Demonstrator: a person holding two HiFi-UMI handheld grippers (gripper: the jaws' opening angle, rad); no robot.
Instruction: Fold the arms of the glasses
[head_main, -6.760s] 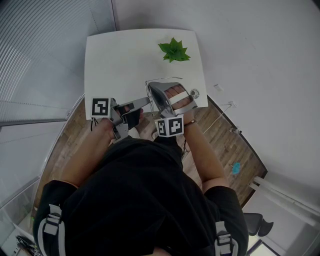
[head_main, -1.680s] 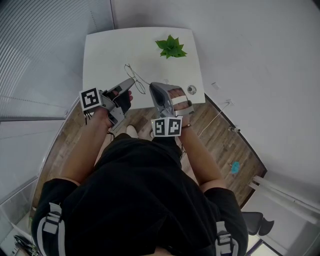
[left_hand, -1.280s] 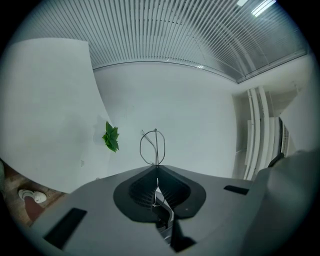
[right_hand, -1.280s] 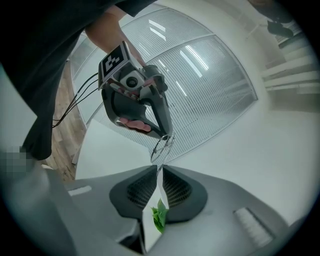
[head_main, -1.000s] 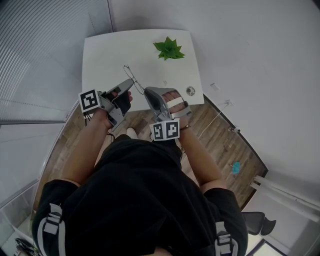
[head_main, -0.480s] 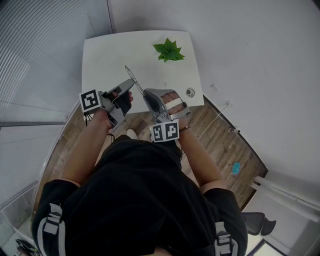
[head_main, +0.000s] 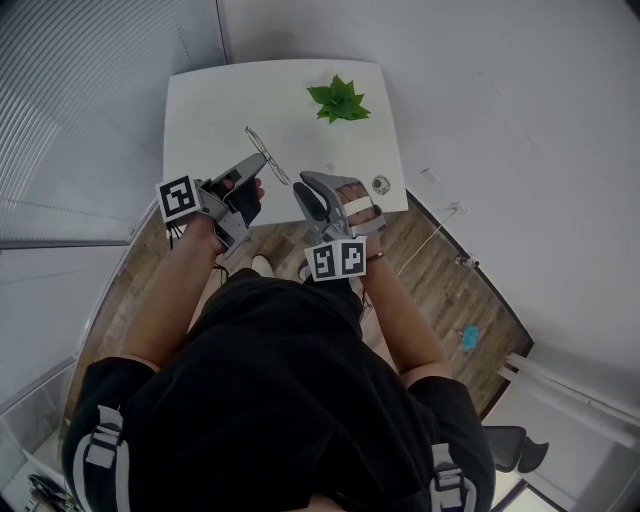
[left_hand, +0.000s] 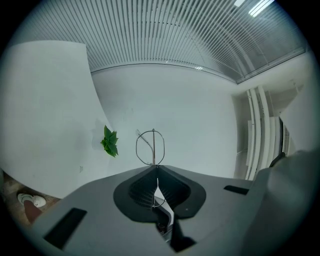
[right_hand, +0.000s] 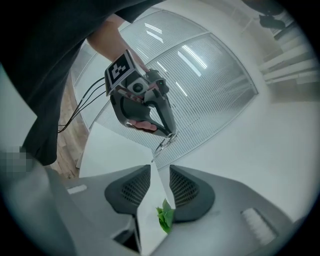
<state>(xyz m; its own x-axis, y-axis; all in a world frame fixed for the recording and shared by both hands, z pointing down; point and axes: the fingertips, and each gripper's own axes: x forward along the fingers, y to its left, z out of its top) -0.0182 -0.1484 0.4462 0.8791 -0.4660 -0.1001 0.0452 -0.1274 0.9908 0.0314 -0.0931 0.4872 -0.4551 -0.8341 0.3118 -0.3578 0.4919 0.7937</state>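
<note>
Hold: left gripper (head_main: 262, 160) is pinching the glasses (left_hand: 153, 148), its jaws pressing together on the thin wire frame. One lens loop is standing up just past the tips in its own view. The glasses are hanging in the air over the near part of the table (head_main: 200, 110), not lying on it. From the head view they are showing as one thin line slanting toward the right gripper (head_main: 306, 184).

Change: the right gripper's jaws have just been opening and are now standing wide apart. Nothing is sitting between them; only the table and the plant (right_hand: 165, 217) are showing through the gap, well beyond. Half a second back its tips were lying up against the near end of the frame. Now they are sitting a little clear of it, with the glasses up ahead at the left gripper's tips.

Reading: the right gripper is probably finishing a push on an arm and letting go. The frame is looking narrow and bunched, so at least one arm is likely lying folded. The wire is too fine to tell whether both are. The next move is probably calling for a check of the other arm and a gentle approach, since the left grip is holding only a thin section.
</note>
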